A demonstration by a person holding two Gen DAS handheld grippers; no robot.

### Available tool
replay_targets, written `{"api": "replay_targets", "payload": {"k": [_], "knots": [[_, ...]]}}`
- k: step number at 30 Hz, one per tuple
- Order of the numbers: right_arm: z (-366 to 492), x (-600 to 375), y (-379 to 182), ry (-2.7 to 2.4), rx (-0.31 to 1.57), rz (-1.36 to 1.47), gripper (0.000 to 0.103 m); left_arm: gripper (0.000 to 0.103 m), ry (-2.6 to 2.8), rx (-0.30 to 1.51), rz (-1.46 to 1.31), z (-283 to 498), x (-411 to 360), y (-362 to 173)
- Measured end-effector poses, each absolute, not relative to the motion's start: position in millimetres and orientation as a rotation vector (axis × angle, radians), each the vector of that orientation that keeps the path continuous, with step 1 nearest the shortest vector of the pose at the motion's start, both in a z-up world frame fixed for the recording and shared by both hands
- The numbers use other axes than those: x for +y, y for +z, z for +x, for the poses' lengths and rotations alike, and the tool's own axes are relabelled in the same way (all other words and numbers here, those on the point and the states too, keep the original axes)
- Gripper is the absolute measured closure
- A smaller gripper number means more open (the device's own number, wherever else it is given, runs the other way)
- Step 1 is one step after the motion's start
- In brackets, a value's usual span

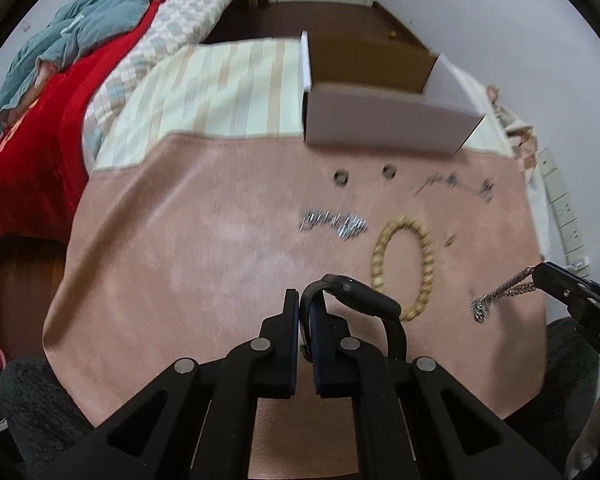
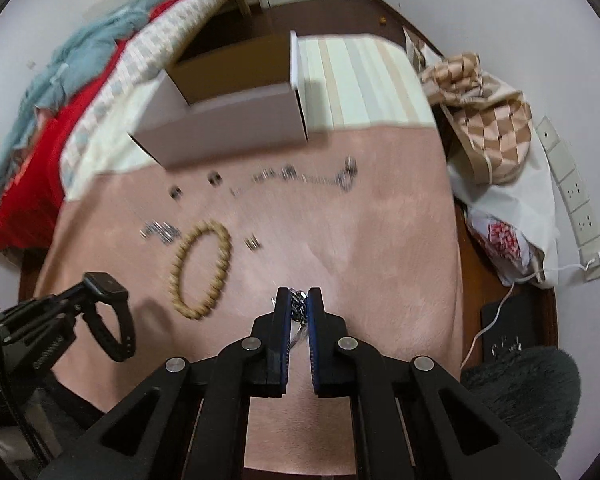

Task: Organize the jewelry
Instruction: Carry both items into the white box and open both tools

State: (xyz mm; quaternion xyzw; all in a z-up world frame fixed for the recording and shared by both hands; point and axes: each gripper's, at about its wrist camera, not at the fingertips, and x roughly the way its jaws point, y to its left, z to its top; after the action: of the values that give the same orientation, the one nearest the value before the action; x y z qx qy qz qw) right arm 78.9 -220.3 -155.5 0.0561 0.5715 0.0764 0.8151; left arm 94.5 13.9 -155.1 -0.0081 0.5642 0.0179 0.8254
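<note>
My left gripper [image 1: 305,300] is shut on the strap of a black smartwatch [image 1: 364,300] and holds it above the pink cloth [image 1: 180,248]; the watch also shows in the right wrist view [image 2: 112,312]. My right gripper [image 2: 299,300] is shut on a silver chain [image 2: 299,306], which also shows in the left wrist view [image 1: 500,294]. A wooden bead bracelet [image 1: 402,264] [image 2: 202,268], two small rings [image 1: 341,177], a silver bracelet [image 1: 334,224] and a thin silver necklace [image 1: 456,184] lie on the cloth. An open cardboard box [image 1: 380,120] [image 2: 228,128] stands behind them.
A bed with red and teal bedding [image 1: 60,100] lies to the left. A striped cloth [image 1: 220,88] covers the far part of the surface. A checked bag [image 2: 484,120], a white plastic bag [image 2: 512,232] and a power strip [image 2: 576,200] lie at the right.
</note>
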Motion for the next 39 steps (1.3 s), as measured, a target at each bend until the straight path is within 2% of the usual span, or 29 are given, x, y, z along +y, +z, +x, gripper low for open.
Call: {"api": "replay_targets", "payload": {"k": [6,14,21,29,36,37,38,39], "knots": [[101,-215,-102,0.232,1.128,0.127,0.095,0.100,-0.018,1.127,-0.053,116,7,-132],[176,-193,-56,0.259,1.010,0.059,0.095,0.100,-0.057,1.081,-0.091,200,11,-112],[251,-180,-75,0.241,1.032,0.039,0.095,0.100,-0.067,1.128,-0.114,270,17,-132],[302,-175,-123,0.277,1.146,0.106,0.095,0.099,-0.100,1.219,-0.141,322,15,-170],[321,-174,-155,0.316,1.248,0.123,0.094,0.090,-0.101,1.285,-0.189,338,15,-189],[321,-175,-157,0.313,1.254,0.123,0.094,0.085,-0.098,1.277,-0.197,338,15,-186],[320,-177,-157,0.314,1.256,0.124,0.093,0.073,-0.097,1.269,-0.201,338,15,-183],[320,-178,-156,0.304,1.253,0.122,0.088,0.063,-0.096,1.265,-0.199,338,15,-180]]}}
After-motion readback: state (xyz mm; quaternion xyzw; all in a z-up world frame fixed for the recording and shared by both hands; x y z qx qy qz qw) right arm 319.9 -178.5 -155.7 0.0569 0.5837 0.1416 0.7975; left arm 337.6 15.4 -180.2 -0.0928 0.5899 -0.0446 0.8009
